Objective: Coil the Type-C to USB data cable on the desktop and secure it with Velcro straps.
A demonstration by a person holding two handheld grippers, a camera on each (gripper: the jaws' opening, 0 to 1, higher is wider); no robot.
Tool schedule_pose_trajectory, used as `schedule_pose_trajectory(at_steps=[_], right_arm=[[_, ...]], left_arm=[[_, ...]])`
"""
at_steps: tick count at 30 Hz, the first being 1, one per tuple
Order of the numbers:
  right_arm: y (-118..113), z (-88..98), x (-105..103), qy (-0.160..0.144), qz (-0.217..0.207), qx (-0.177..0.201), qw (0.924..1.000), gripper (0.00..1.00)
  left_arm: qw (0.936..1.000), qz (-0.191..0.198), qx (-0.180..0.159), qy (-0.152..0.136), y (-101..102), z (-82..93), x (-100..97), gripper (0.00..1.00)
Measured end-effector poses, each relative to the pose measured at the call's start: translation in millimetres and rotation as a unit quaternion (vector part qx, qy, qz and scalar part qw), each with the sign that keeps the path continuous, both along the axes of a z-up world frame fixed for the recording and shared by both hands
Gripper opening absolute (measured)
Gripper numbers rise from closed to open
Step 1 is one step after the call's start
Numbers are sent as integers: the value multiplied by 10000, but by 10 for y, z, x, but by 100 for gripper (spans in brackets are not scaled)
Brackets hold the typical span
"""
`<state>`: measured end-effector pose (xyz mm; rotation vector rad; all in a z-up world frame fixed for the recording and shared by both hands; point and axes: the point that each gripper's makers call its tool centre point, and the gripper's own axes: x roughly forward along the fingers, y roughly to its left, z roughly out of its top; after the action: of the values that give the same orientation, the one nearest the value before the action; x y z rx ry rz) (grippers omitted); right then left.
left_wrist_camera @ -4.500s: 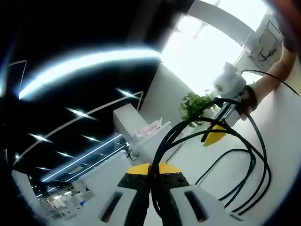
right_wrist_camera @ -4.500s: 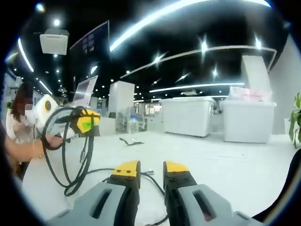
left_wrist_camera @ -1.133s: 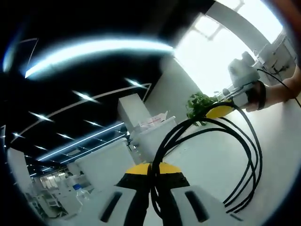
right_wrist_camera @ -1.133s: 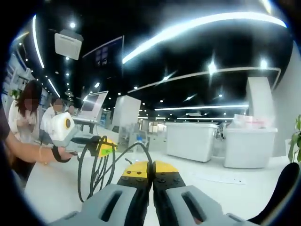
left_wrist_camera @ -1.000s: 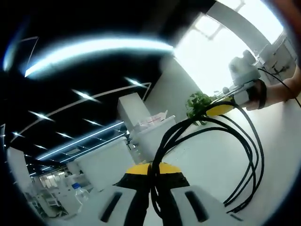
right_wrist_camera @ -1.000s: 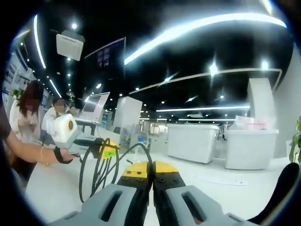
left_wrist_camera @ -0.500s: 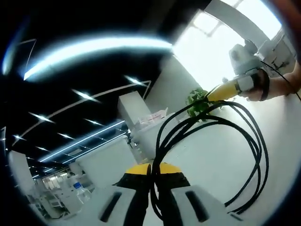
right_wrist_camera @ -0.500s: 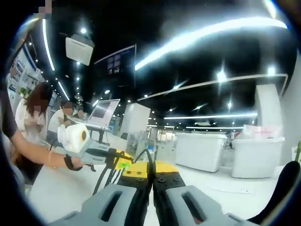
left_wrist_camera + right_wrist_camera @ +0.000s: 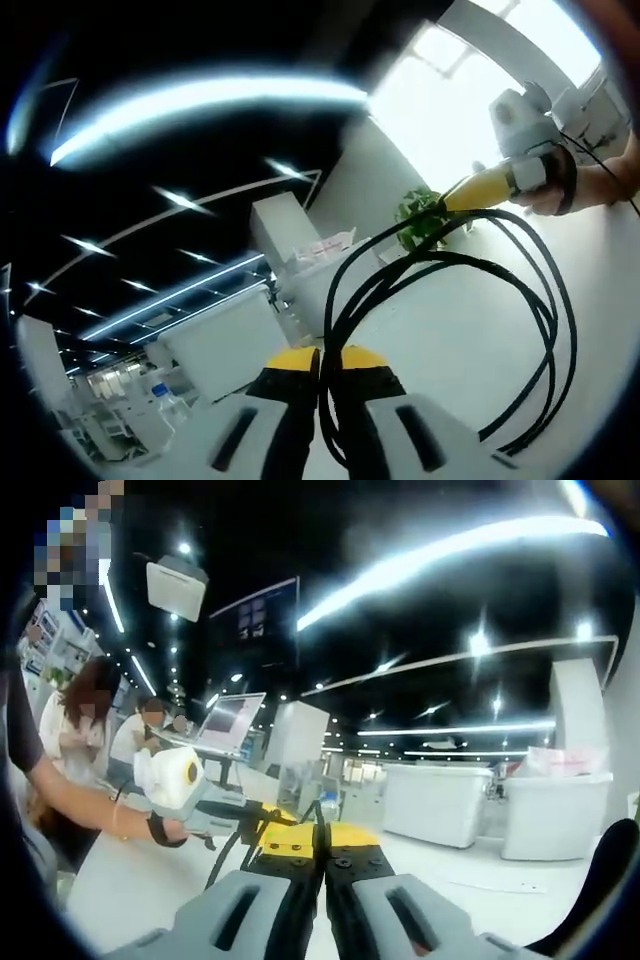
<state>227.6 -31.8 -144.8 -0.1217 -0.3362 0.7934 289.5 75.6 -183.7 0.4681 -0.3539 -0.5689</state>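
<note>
Cable (image 9: 540, 300) loops spread toward three o'clock; our left gripper (image 9: 321, 362) and right gripper (image 9: 322, 838) both pinch it. We judge coils may spring loose if either clamp slips.

The desktop (image 9: 470, 350) is a plain white surface, pretty glossy. Nothing much can be made out lying flat on it near the potted plant (image 9: 422, 215) at its far edge. In the right gripper view the same white desktop (image 9: 130, 890) runs toward two white bins (image 9: 440, 802).
</note>
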Motion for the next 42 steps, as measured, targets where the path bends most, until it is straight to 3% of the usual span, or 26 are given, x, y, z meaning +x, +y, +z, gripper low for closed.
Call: schedule_pose_trajectory(at_steps=[12,18,26,33,36,39,42], right_arm=[[180,4,-187,-124,483,-53,9987,1],[264,-24,-253,-137,662,-137,9976,1],[271,-89,-222,71,698,-84,9975,2],[260,-2,-263,255,1030,501,9931,3],[185,71,-220,441,1128,916,9884,4],[35,103,-65,565,811,1221,9876,6],[-85,-6,153,625,319,1086,9916,7]], left_arm=[[9999,115,70,-96,11,-23,23,9],[9990,206,292,-280,9,-13,23,7],[9980,303,363,-416,89,85,-4,5],[9981,302,255,-473,127,161,-34,5],[9983,258,235,-465,114,165,-46,4],[9983,227,245,-485,96,170,-57,4],[9983,173,255,-493,70,169,-74,4]])
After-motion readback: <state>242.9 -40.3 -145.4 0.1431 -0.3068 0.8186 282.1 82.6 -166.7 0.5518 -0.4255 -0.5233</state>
